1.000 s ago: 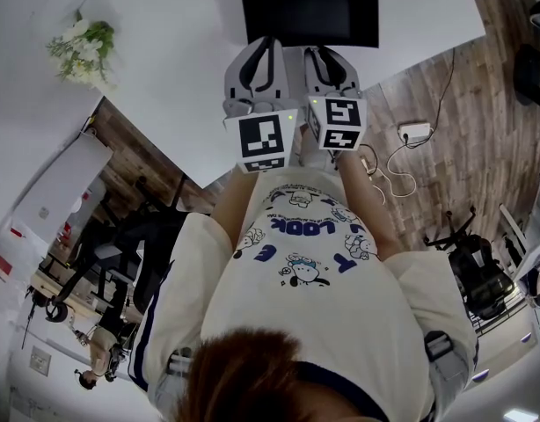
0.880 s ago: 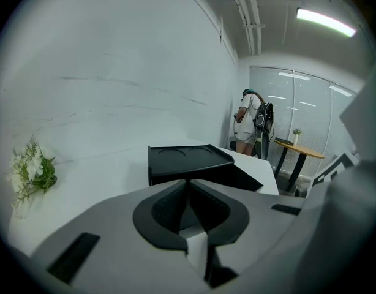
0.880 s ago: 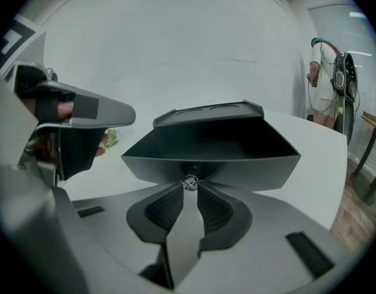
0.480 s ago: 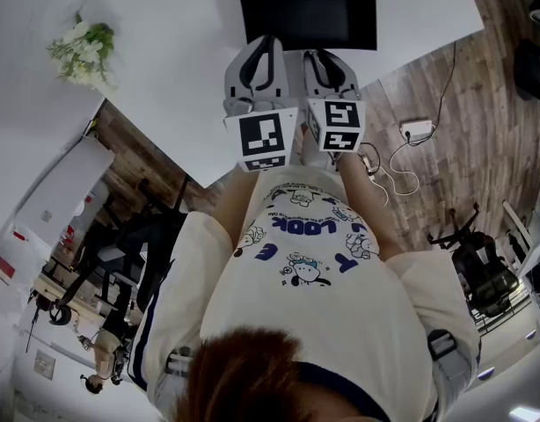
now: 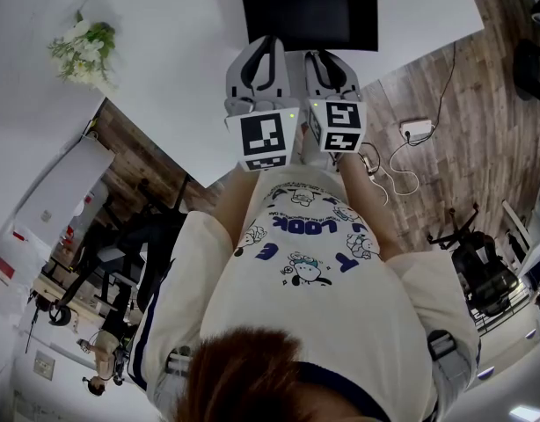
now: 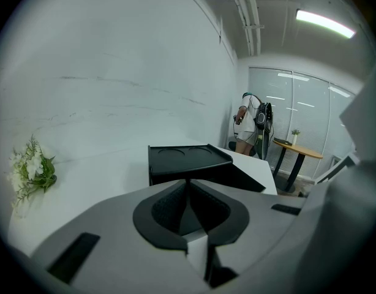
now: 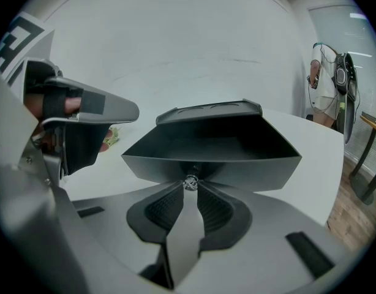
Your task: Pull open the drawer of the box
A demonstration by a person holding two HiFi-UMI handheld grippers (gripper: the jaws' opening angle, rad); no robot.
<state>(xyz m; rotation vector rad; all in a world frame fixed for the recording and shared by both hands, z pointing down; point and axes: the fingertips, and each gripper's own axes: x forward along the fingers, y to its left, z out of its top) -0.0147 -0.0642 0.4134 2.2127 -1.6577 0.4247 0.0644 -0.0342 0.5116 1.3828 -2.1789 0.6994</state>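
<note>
R gripper (image 7: pixel 189 187): jaws pinched on small silver metal knob (image 7: pixel 190 182) of black plastic drawer (image 7: pixel 237 159), pulled out, dead ahead.
L gripper (image 6: pixel 188 187): jaws together, empty; black rectangular box (image 6: pixel 182 159) just beyond tips.

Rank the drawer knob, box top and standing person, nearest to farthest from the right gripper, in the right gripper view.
1. Drawer knob: pinched at the right gripper's jaw tips.
2. Box top: straight ahead, behind the open drawer.
3. Standing person: far right, in the background.
</note>
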